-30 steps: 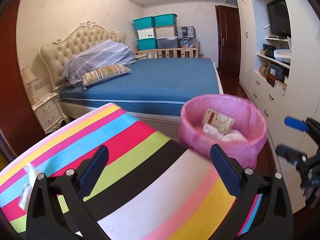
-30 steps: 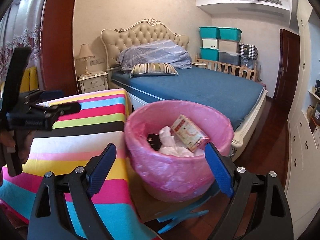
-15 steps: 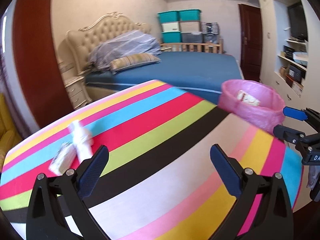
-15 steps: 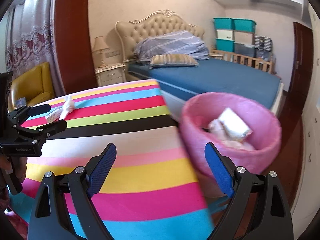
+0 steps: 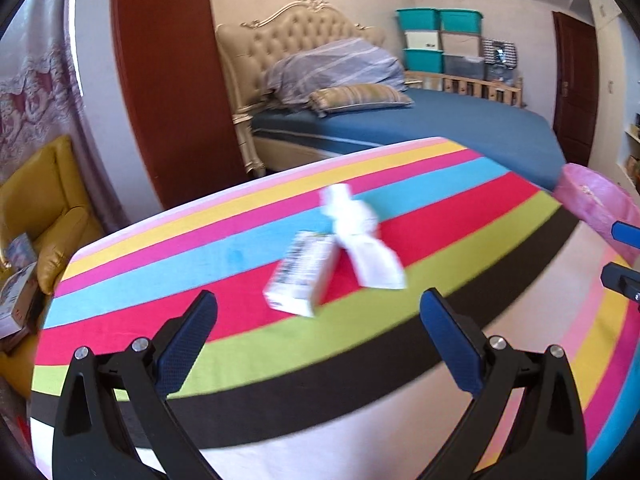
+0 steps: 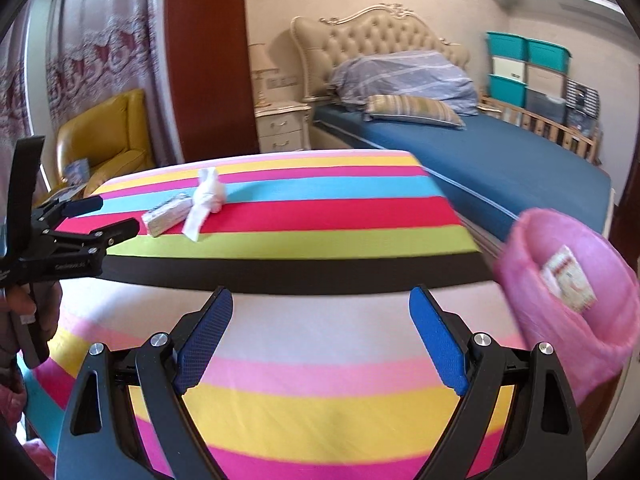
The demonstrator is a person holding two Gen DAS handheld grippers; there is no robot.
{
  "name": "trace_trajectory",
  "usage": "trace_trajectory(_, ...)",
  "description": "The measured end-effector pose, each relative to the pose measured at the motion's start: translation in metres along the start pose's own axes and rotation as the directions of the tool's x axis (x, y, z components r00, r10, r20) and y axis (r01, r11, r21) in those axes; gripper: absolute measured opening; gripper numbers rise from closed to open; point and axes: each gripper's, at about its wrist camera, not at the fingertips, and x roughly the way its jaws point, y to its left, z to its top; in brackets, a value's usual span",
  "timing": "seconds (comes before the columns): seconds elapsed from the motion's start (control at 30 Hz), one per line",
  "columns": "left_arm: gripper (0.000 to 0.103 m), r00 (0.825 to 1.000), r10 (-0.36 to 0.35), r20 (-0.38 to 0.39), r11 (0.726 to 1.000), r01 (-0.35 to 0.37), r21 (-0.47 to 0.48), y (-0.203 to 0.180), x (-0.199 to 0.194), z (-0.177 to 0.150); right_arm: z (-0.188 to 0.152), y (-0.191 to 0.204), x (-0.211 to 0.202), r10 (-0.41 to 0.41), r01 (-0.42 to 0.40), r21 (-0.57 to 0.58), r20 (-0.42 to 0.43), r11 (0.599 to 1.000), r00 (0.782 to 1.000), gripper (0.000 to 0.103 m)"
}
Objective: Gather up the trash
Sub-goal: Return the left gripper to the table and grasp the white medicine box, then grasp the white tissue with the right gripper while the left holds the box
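Observation:
A small white carton (image 5: pixel 299 277) (image 6: pixel 167 213) and a crumpled white tissue (image 5: pixel 360 240) (image 6: pixel 205 200) lie side by side on the striped table (image 5: pixel 280 364) (image 6: pixel 320 336). My left gripper (image 5: pixel 318 312) (image 6: pixel 104 216) hovers just short of the carton, jaws wide open and empty. My right gripper (image 6: pixel 320 312) is open over the near stripes, far from both items, holding nothing. The pink-lined bin (image 6: pixel 576 292) (image 5: pixel 600 204) stands off the table's right edge with a printed packet (image 6: pixel 568 284) inside.
A blue bed (image 6: pixel 500 152) with pillows lies beyond the table. A yellow armchair (image 6: pixel 104 136) and white nightstand (image 6: pixel 284 128) stand at the back left. Teal storage boxes (image 5: pixel 438 36) are stacked by the far wall. A hand (image 6: pixel 24 312) grips the left tool.
Both grippers swung left, away from the bin and across the table. The carton and tissue came into view and now lie just ahead of the left gripper. Both stayed open.

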Motion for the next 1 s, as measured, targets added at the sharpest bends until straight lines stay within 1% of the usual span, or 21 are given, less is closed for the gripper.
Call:
trace_trajectory(0.1, 0.098, 1.000, 0.000, -0.024, 1.000, 0.000, -0.016, 0.018, 0.010, 0.003, 0.014, 0.023, 0.021, 0.026, -0.026, -0.033, -0.018, 0.999, 1.000, 0.085)
trace_trajectory(0.17, 0.098, 0.999, -0.009, -0.053, 1.000, 0.008, -0.020, 0.025, 0.022, 0.005, 0.022, 0.034, 0.031, 0.027, -0.028, -0.047, -0.023, 0.999, 0.999, 0.085)
trace_trajectory(0.27, 0.098, 0.996, -0.014, -0.087, 1.000, 0.013, -0.009, 0.027, 0.038, 0.008, 0.027, 0.041, 0.040, 0.042, -0.043, -0.037, -0.022, 0.998, 0.999, 0.085)
trace_trajectory(0.33, 0.095, 0.994, -0.026, -0.108, 1.000, 0.025, -0.010, 0.027, 0.049, 0.011, 0.030, 0.046, 0.047, 0.044, -0.045, -0.035, -0.028, 0.998, 0.999, 0.085)
trace_trajectory(0.4, 0.087, 0.991, -0.037, -0.127, 0.999, 0.037, -0.006, 0.026, 0.058, 0.014, 0.033, 0.051, 0.055, 0.044, -0.046, -0.042, -0.039, 0.998, 0.998, 0.085)
trace_trajectory(0.53, 0.078, 0.985, -0.052, -0.165, 0.998, 0.055, 0.011, 0.026, 0.074, 0.018, 0.036, 0.055, 0.069, 0.047, -0.051, -0.058, -0.066, 0.997, 0.997, 0.085)
trace_trajectory(0.63, 0.066, 0.975, -0.088, -0.204, 0.996, 0.092, 0.007, 0.028, 0.087, 0.020, 0.041, 0.061, 0.080, 0.046, -0.053, -0.076, -0.081, 0.996, 0.996, 0.085)
trace_trajectory(0.67, 0.058, 0.971, -0.107, -0.215, 0.994, 0.109, -0.001, 0.030, 0.090, 0.021, 0.044, 0.062, 0.085, 0.048, -0.055, -0.079, -0.087, 0.995, 0.995, 0.085)
trace_trajectory(0.7, 0.046, 0.966, -0.132, -0.223, 0.991, 0.133, -0.010, 0.031, 0.092, 0.021, 0.047, 0.064, 0.090, 0.048, -0.056, -0.080, -0.093, 0.995, 0.995, 0.085)
trace_trajectory(0.73, 0.040, 0.963, -0.155, -0.221, 0.988, 0.155, -0.014, 0.031, 0.092, 0.021, 0.049, 0.066, 0.094, 0.049, -0.057, -0.081, -0.096, 0.995, 0.994, 0.085)
trace_trajectory(0.77, 0.032, 0.964, -0.156, -0.218, 0.987, 0.159, -0.004, 0.031, 0.091, 0.021, 0.052, 0.068, 0.098, 0.050, -0.059, -0.081, -0.101, 0.995, 0.994, 0.085)
trace_trajectory(0.83, 0.032, 0.970, -0.136, -0.202, 0.990, 0.142, 0.017, 0.032, 0.087, 0.019, 0.058, 0.074, 0.108, 0.061, -0.070, -0.078, -0.110, 0.995, 0.992, 0.085)
trace_trajectory(0.9, 0.032, 0.973, -0.147, -0.178, 0.989, 0.149, 0.000, 0.038, 0.079, 0.018, 0.064, 0.081, 0.118, 0.075, -0.084, -0.074, -0.116, 0.994, 0.990, 0.085)
trace_trajectory(1.0, 0.032, 0.986, -0.103, -0.133, 0.995, 0.101, -0.022, 0.049, 0.074, 0.021, 0.072, 0.093, 0.133, 0.086, -0.096, -0.074, -0.124, 0.993, 0.988, 0.085)
